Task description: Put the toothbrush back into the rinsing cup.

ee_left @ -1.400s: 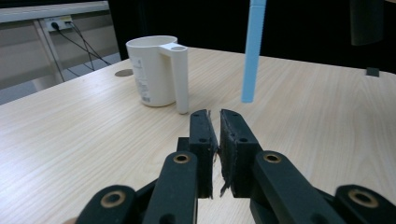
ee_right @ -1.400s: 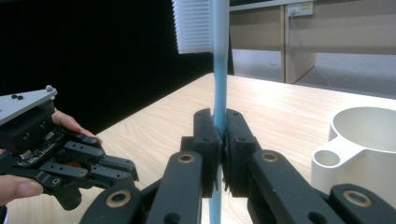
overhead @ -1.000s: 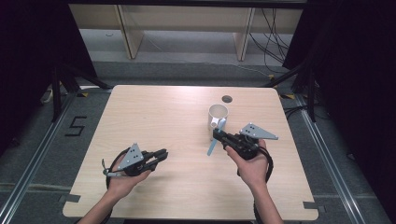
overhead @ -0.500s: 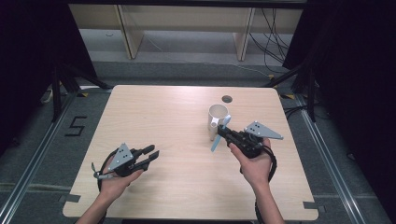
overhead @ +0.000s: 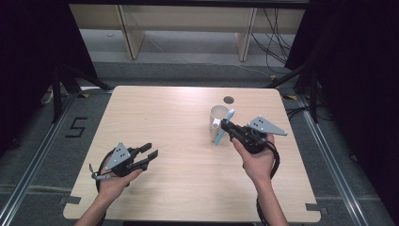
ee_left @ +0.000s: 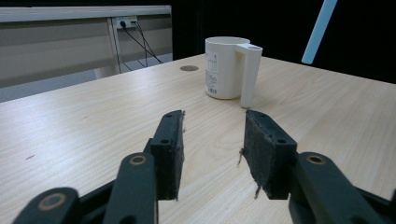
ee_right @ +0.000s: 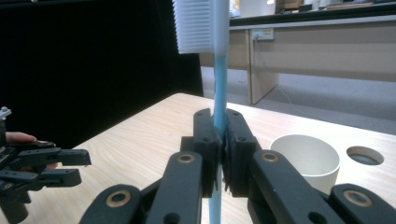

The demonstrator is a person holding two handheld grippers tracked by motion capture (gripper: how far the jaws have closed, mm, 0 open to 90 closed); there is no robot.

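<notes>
The left gripper [overhead: 149, 154] has just been opening its jaws on nothing above the table [overhead: 179, 117], freeing it to steady the mug [overhead: 217, 121], while the right gripper [overhead: 226, 126] grips the toothbrush [overhead: 223, 128] beside it.

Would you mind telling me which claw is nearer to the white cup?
The right claw, shut on the blue toothbrush, sits right beside the white cup. The left claw is empty, far off near the table's front left edge.
</notes>
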